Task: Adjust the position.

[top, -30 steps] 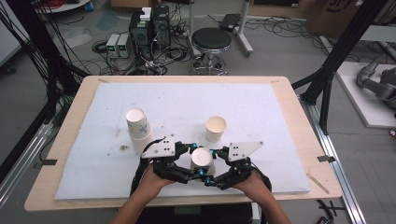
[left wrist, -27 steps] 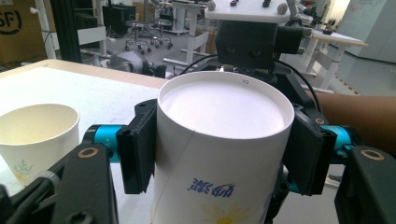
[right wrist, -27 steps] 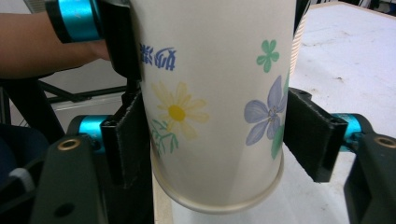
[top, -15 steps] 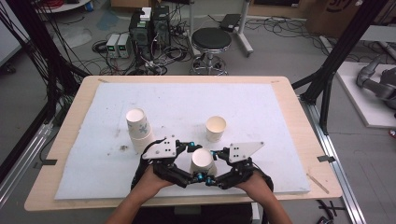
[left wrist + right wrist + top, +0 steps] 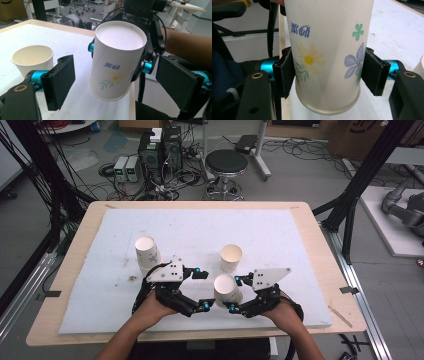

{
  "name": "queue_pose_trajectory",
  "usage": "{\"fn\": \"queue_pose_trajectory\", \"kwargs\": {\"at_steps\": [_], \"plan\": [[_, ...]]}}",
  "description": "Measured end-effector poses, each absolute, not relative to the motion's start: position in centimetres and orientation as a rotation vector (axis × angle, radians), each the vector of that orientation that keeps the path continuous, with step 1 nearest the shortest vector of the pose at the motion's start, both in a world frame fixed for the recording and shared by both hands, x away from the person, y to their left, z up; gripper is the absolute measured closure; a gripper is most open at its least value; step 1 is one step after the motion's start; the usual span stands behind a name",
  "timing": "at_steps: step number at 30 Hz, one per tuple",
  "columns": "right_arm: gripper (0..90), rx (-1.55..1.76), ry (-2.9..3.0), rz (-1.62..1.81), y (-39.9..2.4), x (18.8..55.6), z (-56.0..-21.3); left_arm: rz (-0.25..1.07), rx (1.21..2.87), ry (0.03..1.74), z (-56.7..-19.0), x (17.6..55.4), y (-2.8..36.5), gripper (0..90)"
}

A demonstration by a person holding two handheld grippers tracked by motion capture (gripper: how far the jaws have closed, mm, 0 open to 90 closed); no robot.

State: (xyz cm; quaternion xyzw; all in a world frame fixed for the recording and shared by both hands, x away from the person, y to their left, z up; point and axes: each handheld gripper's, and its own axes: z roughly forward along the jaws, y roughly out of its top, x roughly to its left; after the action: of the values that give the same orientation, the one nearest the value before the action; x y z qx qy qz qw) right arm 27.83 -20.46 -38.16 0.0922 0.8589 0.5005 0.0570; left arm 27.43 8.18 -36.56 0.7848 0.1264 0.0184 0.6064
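Observation:
A paper cup [image 5: 227,290] printed with flowers hangs bottom-up and slightly tilted just above the white mat [image 5: 280,235]. My right gripper [image 5: 235,294] is shut on it. In the right gripper view the pads [image 5: 284,75] press both sides of the cup [image 5: 329,37] near its rim, with the right gripper [image 5: 329,75] level. My left gripper [image 5: 204,290] faces it from the left. Its jaws have just been opening and now stand wide on either side of the cup [image 5: 117,57] without touching it, so the left gripper [image 5: 117,82] is open.
An upright plain paper cup [image 5: 231,257] stands just beyond the held one and appears in the left gripper view as a cup [image 5: 32,58]. Another printed cup [image 5: 147,252] stands at the left of the mat. The table's near edge [image 5: 200,336] lies close under both hands.
The left gripper's jaws have spread away from the cup, and the right gripper's jaws have closed onto it. Both hands have stayed in place.

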Motion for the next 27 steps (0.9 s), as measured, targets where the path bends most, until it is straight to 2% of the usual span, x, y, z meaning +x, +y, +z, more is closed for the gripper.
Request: {"fn": "queue_pose_trajectory", "kwargs": {"at_steps": [27], "plan": [[34.7,0.06,2.833,1.218,-18.3,28.4,-37.2,-0.017,2.017,0.175,-36.1,28.0,6.0,17.3]]}}
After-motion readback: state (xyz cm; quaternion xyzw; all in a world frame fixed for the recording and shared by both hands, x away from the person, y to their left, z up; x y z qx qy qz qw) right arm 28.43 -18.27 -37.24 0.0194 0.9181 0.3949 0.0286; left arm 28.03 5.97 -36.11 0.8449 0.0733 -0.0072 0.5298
